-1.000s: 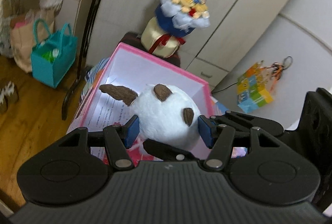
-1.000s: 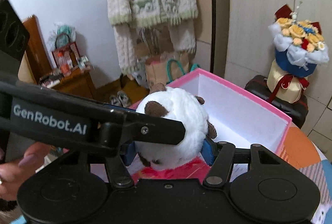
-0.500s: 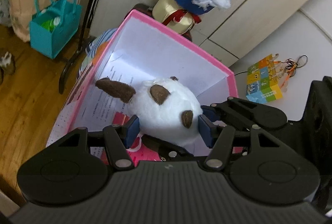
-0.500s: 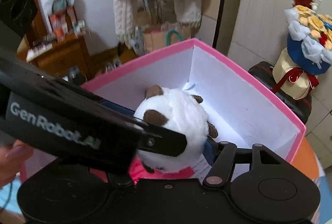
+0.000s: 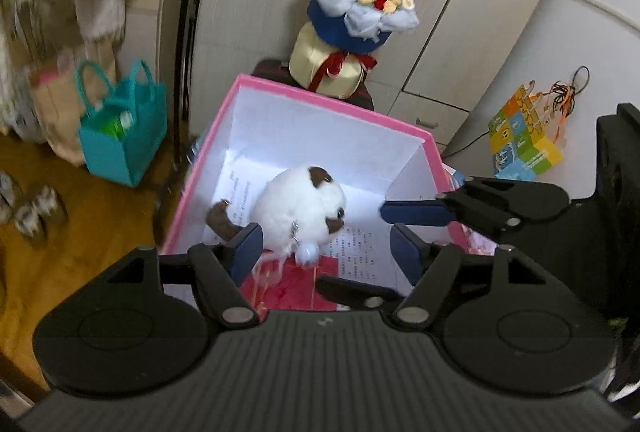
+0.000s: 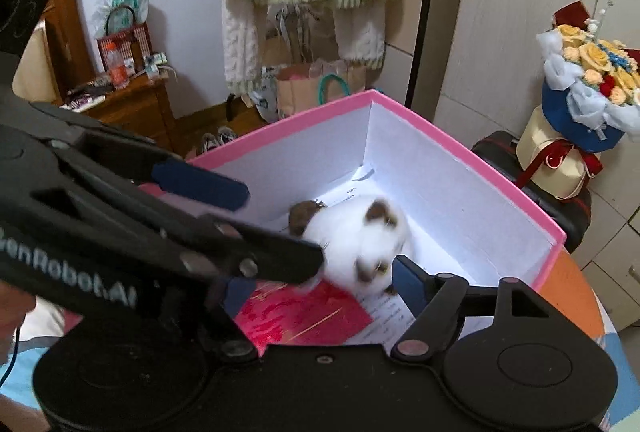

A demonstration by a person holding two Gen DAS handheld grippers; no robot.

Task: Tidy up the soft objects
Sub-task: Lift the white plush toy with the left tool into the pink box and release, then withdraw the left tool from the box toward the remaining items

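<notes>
A round white plush [image 5: 300, 208] with brown patches lies on printed paper on the floor of an open pink box [image 5: 320, 97]. In the right wrist view the plush [image 6: 360, 232] is blurred inside the box [image 6: 460, 151]. My left gripper [image 5: 326, 250] hangs over the box's near end. Its jaws are opening, with the plush below and just ahead, free of the pads. My right gripper [image 6: 324, 288] is also opening, its pads off the plush. The two grippers cross over the box; a right finger [image 5: 416, 212] shows in the left wrist view.
A red card [image 6: 304, 316] lies in the box's near end. Behind the box a flower bouquet [image 5: 360, 16] stands on a dark case. A teal bag [image 5: 124, 136] and shoes [image 5: 32, 208] sit on the wood floor. A colourful carton [image 5: 524, 144] is at right, a wooden cabinet [image 6: 132, 104] at left.
Both grippers' jaws have widened and let go of the plush. It has dropped from between the pads onto the box floor.
</notes>
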